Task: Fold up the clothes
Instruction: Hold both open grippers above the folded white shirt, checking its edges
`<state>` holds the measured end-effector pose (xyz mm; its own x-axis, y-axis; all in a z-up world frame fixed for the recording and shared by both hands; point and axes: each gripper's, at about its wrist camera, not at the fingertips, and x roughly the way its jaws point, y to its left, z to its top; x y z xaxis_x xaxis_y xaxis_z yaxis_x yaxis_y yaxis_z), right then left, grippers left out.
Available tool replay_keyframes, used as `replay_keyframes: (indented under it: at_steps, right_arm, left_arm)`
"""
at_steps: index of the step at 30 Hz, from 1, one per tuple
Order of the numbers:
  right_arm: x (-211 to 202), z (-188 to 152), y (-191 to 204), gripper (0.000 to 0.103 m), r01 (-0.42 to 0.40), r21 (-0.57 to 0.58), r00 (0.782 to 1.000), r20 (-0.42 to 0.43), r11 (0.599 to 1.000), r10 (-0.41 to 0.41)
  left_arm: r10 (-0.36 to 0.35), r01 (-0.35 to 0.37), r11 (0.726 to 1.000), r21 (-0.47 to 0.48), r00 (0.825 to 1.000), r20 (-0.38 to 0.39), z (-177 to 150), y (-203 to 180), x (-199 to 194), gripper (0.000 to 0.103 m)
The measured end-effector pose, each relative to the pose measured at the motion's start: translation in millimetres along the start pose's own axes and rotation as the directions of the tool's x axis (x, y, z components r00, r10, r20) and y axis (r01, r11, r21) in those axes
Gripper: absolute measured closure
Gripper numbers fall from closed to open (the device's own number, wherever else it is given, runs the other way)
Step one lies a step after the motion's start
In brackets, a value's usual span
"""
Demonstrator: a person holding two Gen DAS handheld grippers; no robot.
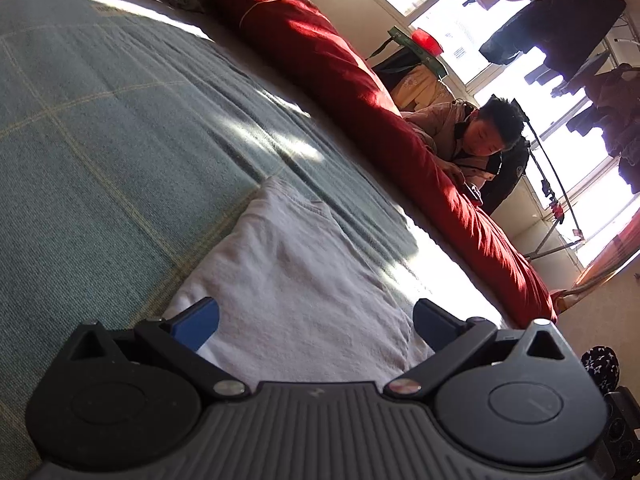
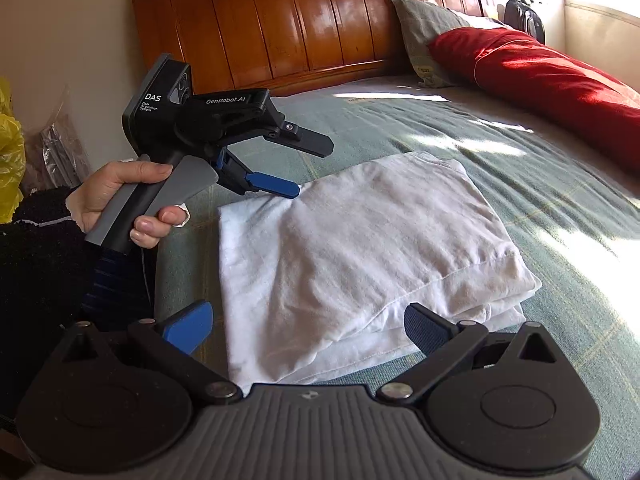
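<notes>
A white garment [image 2: 352,256] lies folded into a thick rectangle on the green checked bedspread [image 2: 520,184]. It also shows in the left wrist view [image 1: 296,280]. My left gripper [image 1: 316,324] is open and empty, low over the garment's near edge. In the right wrist view the left gripper [image 2: 308,168] hangs open at the garment's far left corner, its lower blue finger touching or just above the cloth. My right gripper [image 2: 308,328] is open and empty, its jaws standing either side of the garment's near edge.
A long red bolster [image 2: 552,84] lies along the bed's right side, also in the left wrist view [image 1: 360,92]. A grey pillow [image 2: 424,36] leans on the wooden headboard [image 2: 320,20]. A person [image 1: 476,136] sits beyond the bolster. Clothes hang on a rack [image 1: 560,40] by the window.
</notes>
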<state>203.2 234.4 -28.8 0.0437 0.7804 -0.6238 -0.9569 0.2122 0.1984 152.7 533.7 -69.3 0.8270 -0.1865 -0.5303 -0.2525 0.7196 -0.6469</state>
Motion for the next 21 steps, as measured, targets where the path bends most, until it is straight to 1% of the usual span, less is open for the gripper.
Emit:
replay_keyframes:
  at_steps: [3, 6, 9, 12, 14, 16, 19, 21]
  right_arm:
    - [-5.2, -0.3, -0.3, 0.0, -0.005, 0.015, 1.0, 0.01, 1.0, 0.005]
    - [-8.9, -1.7, 1.5, 0.0, -0.002, 0.023, 1.0, 0.016, 1.0, 0.002]
    - [-14.5, -5.4, 1.7, 0.0, 0.005, 0.03, 1.0, 0.011, 1.0, -0.005]
    - [-24.3, -9.9, 1.0, 0.0, 0.019, 0.037, 1.0, 0.011, 0.999, -0.02]
    - [-34.3, -12.7, -0.4, 0.0, 0.031, 0.04, 0.999, 0.016, 0.999, -0.032]
    - [-45.6, -15.3, -1.8, 0.0, 0.038, 0.055, 0.999, 0.027, 0.998, -0.039]
    - [-61.0, -19.9, -3.0, 0.0, 0.04, 0.088, 0.998, 0.041, 0.995, -0.044]
    - [-67.0, -23.4, -2.4, 0.0, 0.054, 0.108, 0.998, 0.035, 0.993, -0.058]
  left_arm:
    - [-0.015, 0.015, 0.999, 0.029, 1.0, -0.016, 20.2, -14.5, 17.8, 0.001]
    - [-0.026, 0.026, 1.0, 0.01, 0.999, -0.03, 37.9, -18.0, 46.6, 0.001]
    - [-0.001, 0.0, 1.0, -0.012, 0.999, -0.043, 43.5, -11.4, 78.1, 0.001]
    - [0.023, -0.021, 0.999, 0.029, 0.999, -0.039, 43.6, -10.4, 93.3, 0.001]
    - [0.044, -0.043, 0.999, 0.019, 0.999, -0.032, 43.6, -17.6, 89.3, 0.001]
    - [0.062, -0.061, 0.997, 0.04, 0.998, -0.028, 40.7, -29.8, 80.5, 0.001]
    - [0.083, -0.078, 0.99, 0.114, 0.996, -0.038, 24.9, -56.1, 60.8, 0.001]
    - [0.092, -0.08, 0.978, 0.193, 0.994, -0.056, 5.4, -77.3, 48.3, 0.001]
